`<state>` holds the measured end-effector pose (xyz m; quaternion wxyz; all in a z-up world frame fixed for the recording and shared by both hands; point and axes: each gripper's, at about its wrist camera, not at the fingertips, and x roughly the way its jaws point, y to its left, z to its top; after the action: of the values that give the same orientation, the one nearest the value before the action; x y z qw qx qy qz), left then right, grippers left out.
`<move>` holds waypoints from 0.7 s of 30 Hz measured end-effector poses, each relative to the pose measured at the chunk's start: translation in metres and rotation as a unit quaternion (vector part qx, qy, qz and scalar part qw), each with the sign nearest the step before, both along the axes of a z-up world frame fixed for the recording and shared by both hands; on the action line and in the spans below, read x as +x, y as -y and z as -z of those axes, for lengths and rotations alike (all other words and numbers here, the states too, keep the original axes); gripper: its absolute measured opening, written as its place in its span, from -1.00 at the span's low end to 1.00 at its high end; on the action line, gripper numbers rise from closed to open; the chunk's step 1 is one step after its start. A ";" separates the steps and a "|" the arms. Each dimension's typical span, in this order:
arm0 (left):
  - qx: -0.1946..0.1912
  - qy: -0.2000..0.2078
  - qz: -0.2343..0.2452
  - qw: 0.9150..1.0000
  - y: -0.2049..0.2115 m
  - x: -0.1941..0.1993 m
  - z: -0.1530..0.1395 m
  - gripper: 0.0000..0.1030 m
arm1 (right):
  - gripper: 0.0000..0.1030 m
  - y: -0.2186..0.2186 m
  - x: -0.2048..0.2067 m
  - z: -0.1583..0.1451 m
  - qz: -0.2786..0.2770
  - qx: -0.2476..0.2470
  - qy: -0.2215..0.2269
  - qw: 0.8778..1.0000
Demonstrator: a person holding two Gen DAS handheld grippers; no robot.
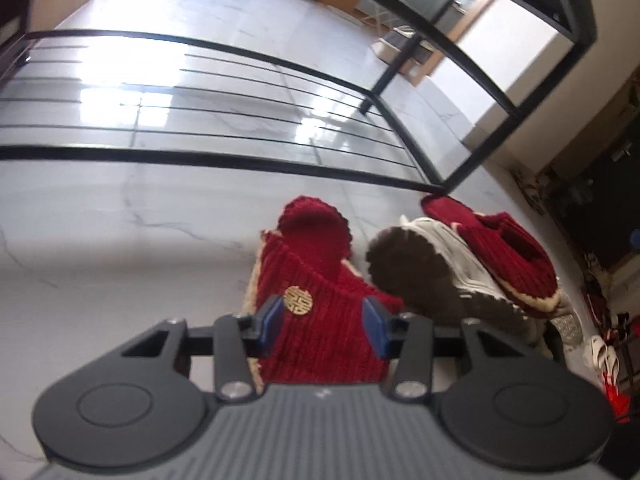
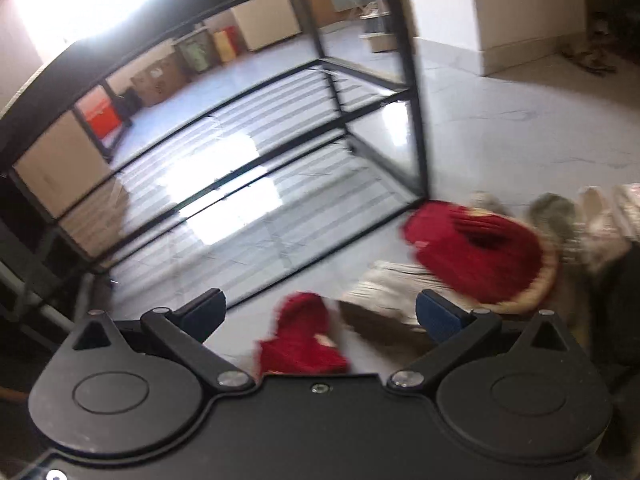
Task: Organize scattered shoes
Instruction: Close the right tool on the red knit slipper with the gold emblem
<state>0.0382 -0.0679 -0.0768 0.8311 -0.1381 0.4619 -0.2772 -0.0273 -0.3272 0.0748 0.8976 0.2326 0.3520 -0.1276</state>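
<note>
Shoes lie scattered on a pale marble floor (image 1: 120,240) beside a black metal shoe rack (image 1: 224,160).

Left wrist view: the left gripper (image 1: 324,322) fills the bottom of the frame. Its two blue-padded fingers (image 1: 374,326) are part-way apart, one on each side of a red knitted slipper (image 1: 320,280). The pads sit against or just beside the slipper's ribbed upper; actual contact cannot be confirmed. A round gold emblem (image 1: 297,300) on the slipper is next to the left-hand pad. The slipper runs from lower centre up toward mid-frame, with a cream fleece edge. Just right of it, a brown-soled shoe (image 1: 424,276) lies tipped on its side, sole facing the camera, touching the slipper. A second red slipper (image 1: 508,248) rests on top of that shoe at centre right. The rack's lowest slatted shelf crosses the upper half of the frame, its corner post standing just above the second slipper. More footwear sits blurred at the far right edge.

Right wrist view: the image is motion-blurred. The right gripper (image 2: 320,312) at the bottom is spread wide and holds nothing. Between its fingers, low in the frame, is the red knitted slipper (image 2: 300,340), with the tipped shoe (image 2: 384,292) to its right. The second red slipper (image 2: 480,248) is at centre right, near the rack's (image 2: 416,120) front corner post. Fluffy beige shoes (image 2: 556,212) lie beyond it, at the right.
</note>
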 end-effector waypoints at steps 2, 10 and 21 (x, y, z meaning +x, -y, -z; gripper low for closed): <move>0.006 0.005 -0.011 1.000 -0.005 -0.001 -0.001 -0.04 | 1.00 -0.007 0.016 0.011 -0.012 0.008 -0.013 1.000; 0.046 0.058 -0.049 0.996 -0.018 -0.007 -0.016 0.71 | 1.00 -0.012 0.054 0.081 -0.057 0.053 -0.127 0.989; 0.145 0.066 -0.137 0.978 -0.046 -0.009 -0.061 0.99 | 1.00 -0.015 0.066 0.103 -0.073 0.062 -0.154 0.983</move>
<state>0.0293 -0.0219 -0.0156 0.9011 -0.0598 0.4180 -0.0989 0.0385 -0.3118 -0.0281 0.8231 0.2394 0.5096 -0.0742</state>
